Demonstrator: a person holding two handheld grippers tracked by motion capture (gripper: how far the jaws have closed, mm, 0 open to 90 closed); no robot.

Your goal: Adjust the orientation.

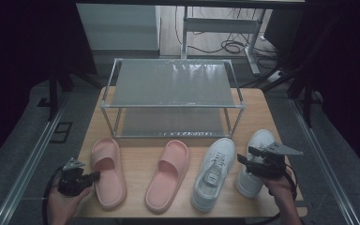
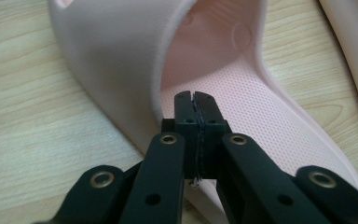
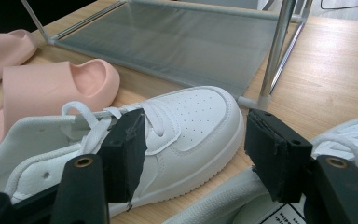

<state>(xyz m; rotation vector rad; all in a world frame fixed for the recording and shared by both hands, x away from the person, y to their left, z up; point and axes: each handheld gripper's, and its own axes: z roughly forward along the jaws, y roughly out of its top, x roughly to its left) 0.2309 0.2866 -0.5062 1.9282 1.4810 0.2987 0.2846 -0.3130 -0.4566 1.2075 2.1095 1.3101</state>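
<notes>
Where perforated pink foam curves, left tongs [image 2: 196, 100] pinched shut over slipper [image 2: 242, 79]; right tongs [image 3: 193, 149] wide.

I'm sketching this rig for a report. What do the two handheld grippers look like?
Both are black. The left gripper has two jointed black link arms with brass-coloured rivets, ending in flat black pads. A black cable trails from it, and a small grey plate sits on top. The right gripper carries a larger grey three-cornered plate, and its blocky black pads look worn at the edges. No sleeves show at the wrists.
</notes>
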